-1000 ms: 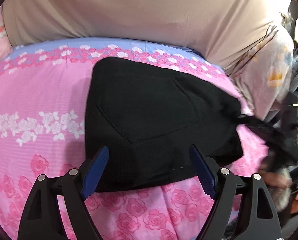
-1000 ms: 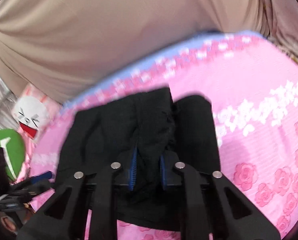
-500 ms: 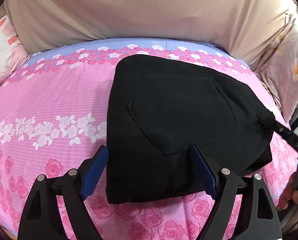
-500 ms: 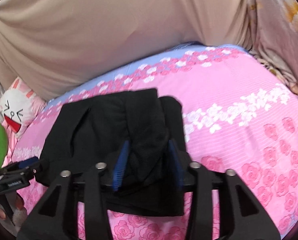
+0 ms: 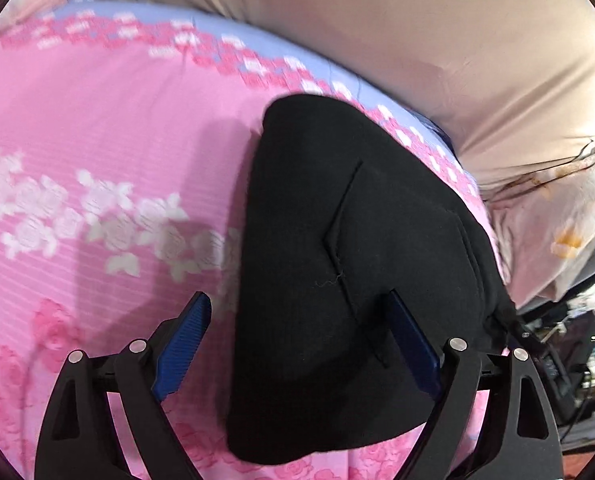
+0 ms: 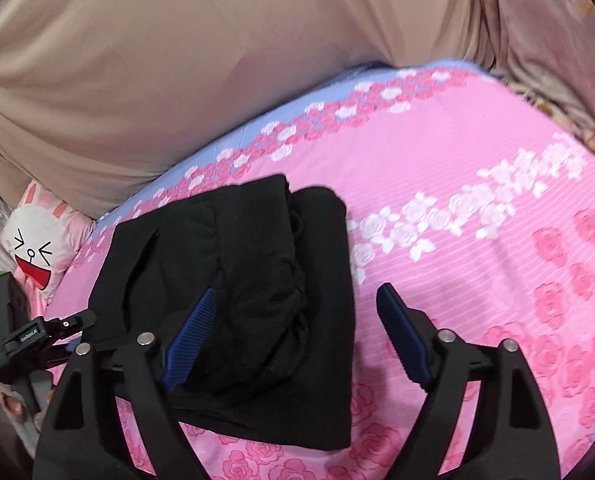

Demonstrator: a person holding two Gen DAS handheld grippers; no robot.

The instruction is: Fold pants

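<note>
The black pants (image 5: 349, 280) lie folded into a compact bundle on the pink floral bedsheet (image 5: 97, 152). A back pocket seam shows on top. My left gripper (image 5: 303, 312) is open, hovering over the near edge of the bundle, holding nothing. In the right wrist view the pants (image 6: 257, 280) show a bunched waistband on top of the fold. My right gripper (image 6: 297, 300) is open, its left finger over the bundle and its right finger over the bare sheet (image 6: 477, 240). The left gripper's body (image 6: 29, 336) shows at the left edge.
A beige cover (image 5: 377, 32) rises behind the bed. A cartoon rabbit pillow (image 6: 41, 240) lies at the bed's far left in the right wrist view. A floral cloth (image 5: 557, 220) and clutter lie past the bed's right edge.
My right gripper opened and let go of the pants' waistband fold, which now lies on the bundle. My left gripper stayed open and swung to view the bundle from its left side.
</note>
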